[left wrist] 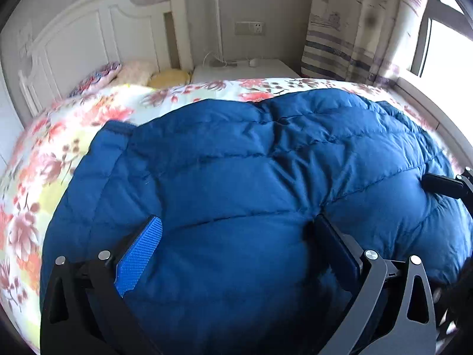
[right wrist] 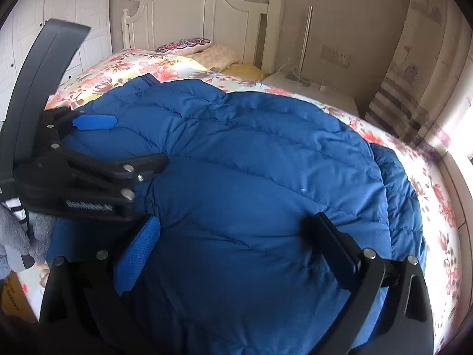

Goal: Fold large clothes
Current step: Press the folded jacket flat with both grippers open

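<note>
My blue puffer jacket [right wrist: 251,177] lies on the floral bedspread [left wrist: 74,136] below the headboard [right wrist: 189,14], apparently folded over once. Both my left gripper [left wrist: 236,242] and right gripper [right wrist: 236,236] press it with fingers spread apart, gripping nothing; I judge further folds remain.

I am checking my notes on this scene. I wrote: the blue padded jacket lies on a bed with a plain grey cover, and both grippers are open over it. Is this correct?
One detail is wrong: the bed cover is not plain grey but white with a pink and red flower print, as both wrist views show. The rest holds: the blue padded jacket lies on it, and the left gripper and right gripper are open over it.
</note>
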`<state>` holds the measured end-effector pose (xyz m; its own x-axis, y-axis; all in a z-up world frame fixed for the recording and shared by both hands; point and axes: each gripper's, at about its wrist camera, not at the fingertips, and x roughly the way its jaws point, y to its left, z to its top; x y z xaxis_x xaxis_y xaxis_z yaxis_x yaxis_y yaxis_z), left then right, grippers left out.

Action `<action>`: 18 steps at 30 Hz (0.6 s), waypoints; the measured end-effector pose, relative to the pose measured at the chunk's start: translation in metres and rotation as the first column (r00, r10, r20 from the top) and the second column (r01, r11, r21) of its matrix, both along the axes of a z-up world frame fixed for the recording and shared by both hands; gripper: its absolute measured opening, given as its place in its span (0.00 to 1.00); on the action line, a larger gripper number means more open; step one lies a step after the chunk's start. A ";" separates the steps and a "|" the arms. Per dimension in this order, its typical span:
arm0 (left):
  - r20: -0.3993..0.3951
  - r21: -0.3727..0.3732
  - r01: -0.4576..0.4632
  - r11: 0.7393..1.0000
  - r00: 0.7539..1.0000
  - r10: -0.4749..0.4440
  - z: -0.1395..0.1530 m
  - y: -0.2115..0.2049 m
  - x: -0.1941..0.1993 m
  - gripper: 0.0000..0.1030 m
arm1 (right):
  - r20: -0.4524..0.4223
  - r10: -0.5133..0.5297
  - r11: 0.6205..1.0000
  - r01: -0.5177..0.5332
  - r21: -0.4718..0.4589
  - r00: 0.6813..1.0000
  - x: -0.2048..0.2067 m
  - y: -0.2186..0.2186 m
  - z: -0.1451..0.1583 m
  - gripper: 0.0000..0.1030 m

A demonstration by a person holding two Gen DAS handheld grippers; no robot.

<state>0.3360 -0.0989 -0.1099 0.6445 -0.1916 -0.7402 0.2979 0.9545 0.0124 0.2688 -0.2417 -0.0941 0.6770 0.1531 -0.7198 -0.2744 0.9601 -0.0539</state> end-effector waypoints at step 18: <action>-0.007 -0.020 -0.237 0.971 0.971 0.237 -0.008 0.093 -0.014 0.95 | -0.056 -0.230 0.958 0.236 0.161 0.972 -0.024 -0.098 -0.013 0.97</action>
